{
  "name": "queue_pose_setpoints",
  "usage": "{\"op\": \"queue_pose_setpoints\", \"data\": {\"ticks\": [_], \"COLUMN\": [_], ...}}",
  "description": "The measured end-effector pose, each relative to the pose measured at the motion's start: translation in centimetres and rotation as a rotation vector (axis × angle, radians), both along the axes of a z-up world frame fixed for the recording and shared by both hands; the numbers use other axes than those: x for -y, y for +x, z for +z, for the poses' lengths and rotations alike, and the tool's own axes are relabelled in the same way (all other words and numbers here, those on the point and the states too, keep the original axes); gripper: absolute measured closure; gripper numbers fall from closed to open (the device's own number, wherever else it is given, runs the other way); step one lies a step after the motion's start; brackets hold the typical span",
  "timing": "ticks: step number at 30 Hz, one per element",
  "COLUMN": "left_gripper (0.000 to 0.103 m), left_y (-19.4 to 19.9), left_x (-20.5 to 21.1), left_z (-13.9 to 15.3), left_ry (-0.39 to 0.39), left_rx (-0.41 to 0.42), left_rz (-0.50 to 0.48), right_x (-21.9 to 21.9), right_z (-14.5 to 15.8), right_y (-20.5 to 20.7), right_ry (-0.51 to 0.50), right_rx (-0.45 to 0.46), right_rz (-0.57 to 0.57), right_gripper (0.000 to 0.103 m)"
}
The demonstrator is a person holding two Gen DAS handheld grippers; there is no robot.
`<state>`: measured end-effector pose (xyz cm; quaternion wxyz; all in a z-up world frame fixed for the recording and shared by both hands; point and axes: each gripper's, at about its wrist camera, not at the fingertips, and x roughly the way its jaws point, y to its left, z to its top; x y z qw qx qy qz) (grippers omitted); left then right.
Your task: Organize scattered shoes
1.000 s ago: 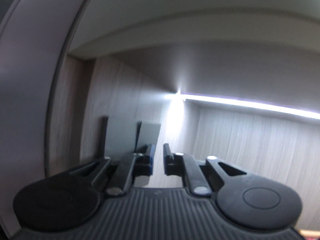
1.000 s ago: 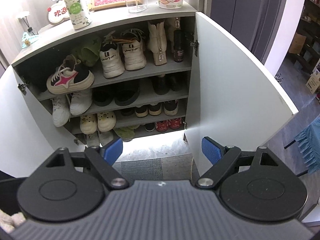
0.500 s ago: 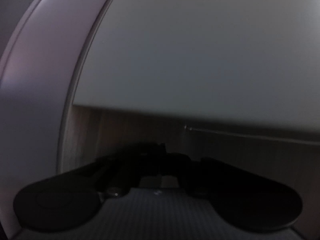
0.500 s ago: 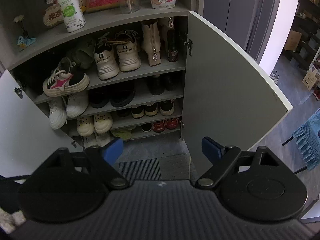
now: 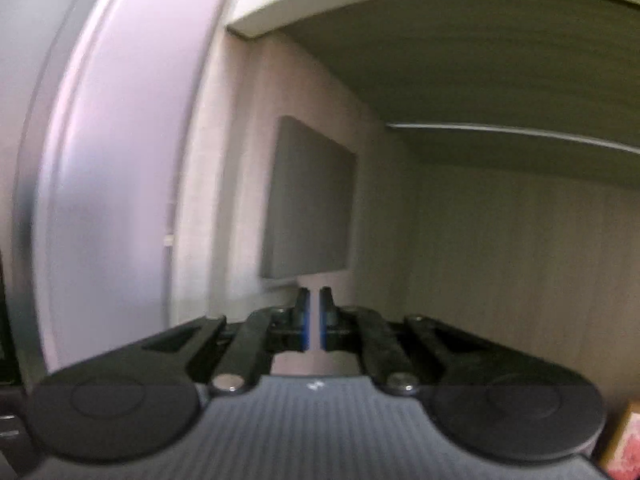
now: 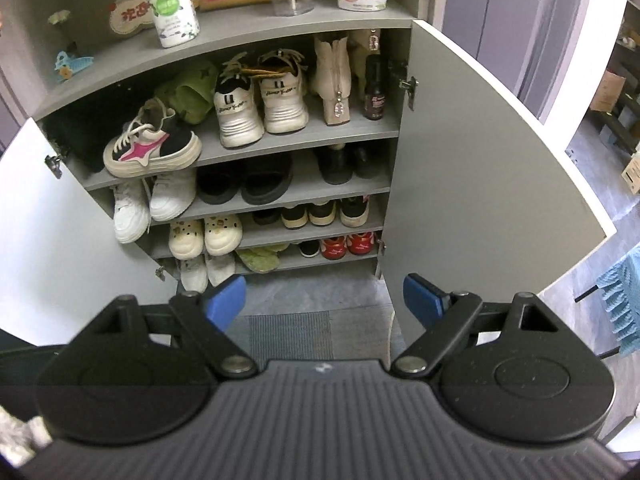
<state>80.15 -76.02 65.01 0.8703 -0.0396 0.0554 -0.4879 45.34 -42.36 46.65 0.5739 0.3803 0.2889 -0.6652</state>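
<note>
The left gripper had its jaws drawn nearly together, only a thin slit between the blue pads, with nothing caught in it. Its camera showed no shoes at all — just a pale wall, a grey panel on that wall beyond the fingertips, and a white edge curving down the left side.

The right gripper hung with its jaws spread wide and empty, facing the open shoe cabinet from above. The shoes sat well beyond the fingertips, none between them. On the top shelf, from the left, a pink-and-black sneaker lay sideways with its sole overhanging the shelf's front edge, then green slippers, a pair of white sneakers, a cream boot and a dark bottle. One shelf down stood white sneakers, the left one hanging over the edge, then black shoes. Lower still were cream clogs and, on the bottom shelf at the right, red shoes. Both doors stood open; the floor mat lay between the jaws, nearest the camera.
</note>
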Motion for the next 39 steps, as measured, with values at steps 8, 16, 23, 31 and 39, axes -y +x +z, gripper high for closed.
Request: {"op": "queue_pose_setpoints", "data": {"ticks": [8,16,23,31,39], "left_gripper": [0.099,0.102,0.101,0.099,0.100], "left_y": [0.0,2.3,3.2,5.2,6.9], "left_x": [-2.1,-2.5,-3.7,-3.8,-4.4], "left_z": [-0.3,0.6,0.8,0.4,0.3], "left_ry": [-0.031,-0.059,-0.098,-0.079,-0.039], "left_rx": [0.057,0.035,0.021,0.046,0.083], "left_rz": [-0.047,-0.039,-0.018,-0.012,-0.020], "right_x": [0.0,0.0,-0.6,-1.4,-2.0], "right_z": [0.3,0.5,0.6,0.7,0.8], "right_y": [0.5,0.9,0.6,0.2,-0.4], "right_ry": [-0.003,-0.006,-0.013,-0.020,-0.028], "right_rx": [-0.004,-0.008,-0.013,-0.019,-0.025], "right_rz": [-0.007,-0.014,-0.036,-0.061,-0.089], "right_gripper": [0.015,0.015,0.015,0.015,0.015]}}
